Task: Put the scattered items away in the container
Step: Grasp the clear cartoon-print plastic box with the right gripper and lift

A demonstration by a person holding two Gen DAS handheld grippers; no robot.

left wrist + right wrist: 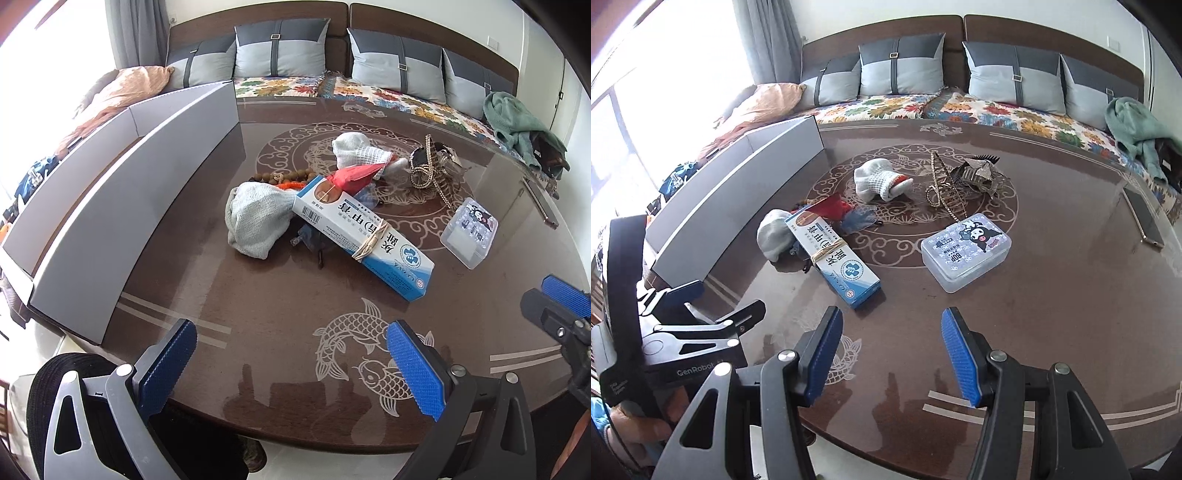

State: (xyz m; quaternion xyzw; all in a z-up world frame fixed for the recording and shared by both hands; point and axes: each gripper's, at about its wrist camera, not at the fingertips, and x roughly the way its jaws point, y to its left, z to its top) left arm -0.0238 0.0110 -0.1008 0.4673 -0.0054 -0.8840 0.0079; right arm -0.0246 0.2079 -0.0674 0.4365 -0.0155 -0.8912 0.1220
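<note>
A grey open box (pixel 122 206) stands on the table's left side, also in the right wrist view (pixel 738 195). Scattered mid-table: a blue-white carton (pixel 362 236) (pixel 834 258) with a rubber band, a grey knit cloth (pixel 255 221), a white sock (pixel 879 179), a red item (pixel 354 177), brown beads (pixel 280 176), a rhinestone hair clip (pixel 943 190) and a clear plastic case (pixel 966 251). My left gripper (pixel 291 365) is open and empty above the near table edge. My right gripper (pixel 892 354) is open and empty, short of the carton and case.
A phone (pixel 1145 218) lies near the table's right edge. A sofa with grey cushions (pixel 901 70) and a green towel (pixel 1137 125) runs behind the table. The brown patterned table (pixel 1052 314) fills both views.
</note>
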